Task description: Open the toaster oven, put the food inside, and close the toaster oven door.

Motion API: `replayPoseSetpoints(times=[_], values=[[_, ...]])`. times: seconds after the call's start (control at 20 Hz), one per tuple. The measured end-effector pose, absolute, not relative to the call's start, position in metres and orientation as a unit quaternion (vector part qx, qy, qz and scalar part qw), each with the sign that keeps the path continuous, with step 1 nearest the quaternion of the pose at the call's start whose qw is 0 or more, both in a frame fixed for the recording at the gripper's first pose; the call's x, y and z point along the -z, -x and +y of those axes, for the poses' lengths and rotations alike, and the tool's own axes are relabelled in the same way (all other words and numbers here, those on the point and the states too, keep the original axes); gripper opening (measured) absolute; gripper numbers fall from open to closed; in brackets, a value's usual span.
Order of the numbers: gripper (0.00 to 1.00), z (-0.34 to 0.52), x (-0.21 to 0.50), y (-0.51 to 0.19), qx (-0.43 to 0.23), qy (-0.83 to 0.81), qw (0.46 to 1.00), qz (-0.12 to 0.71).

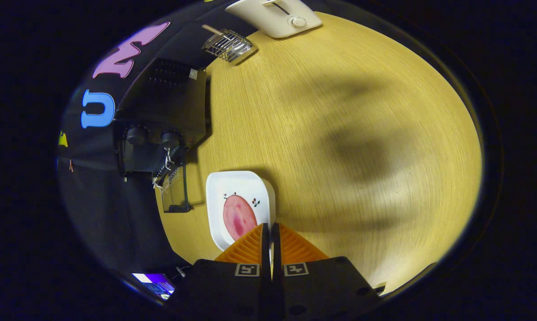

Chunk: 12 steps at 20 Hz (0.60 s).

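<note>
Carrying the white plate (237, 187) of ham (238, 217), rim pinched between closed gripper (270, 232) fingers. Next: slide it into the open toaster oven (161, 129) ahead-left.

White pop-up toaster (275, 17) at the wooden table's (340, 133) far edge; wire rack (227, 44) beside it

Wood-grain table (340, 111) (matt), wire rack (227, 44).
</note>
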State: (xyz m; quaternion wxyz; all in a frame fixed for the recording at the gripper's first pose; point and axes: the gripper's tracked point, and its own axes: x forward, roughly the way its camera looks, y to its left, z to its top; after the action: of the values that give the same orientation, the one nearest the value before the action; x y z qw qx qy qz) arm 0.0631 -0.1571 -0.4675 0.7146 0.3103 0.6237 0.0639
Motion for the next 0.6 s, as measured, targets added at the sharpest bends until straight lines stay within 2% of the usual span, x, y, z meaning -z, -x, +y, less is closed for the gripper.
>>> replayPoseSetpoints(times=[0.35, 0.6], values=[[0.05, -0.127, 0.43, -0.035, -0.031, -0.407, 0.712, 0.571], [0.05, -0.074, 0.405, -0.004, 0.026, -0.462, 0.702, 0.541]])
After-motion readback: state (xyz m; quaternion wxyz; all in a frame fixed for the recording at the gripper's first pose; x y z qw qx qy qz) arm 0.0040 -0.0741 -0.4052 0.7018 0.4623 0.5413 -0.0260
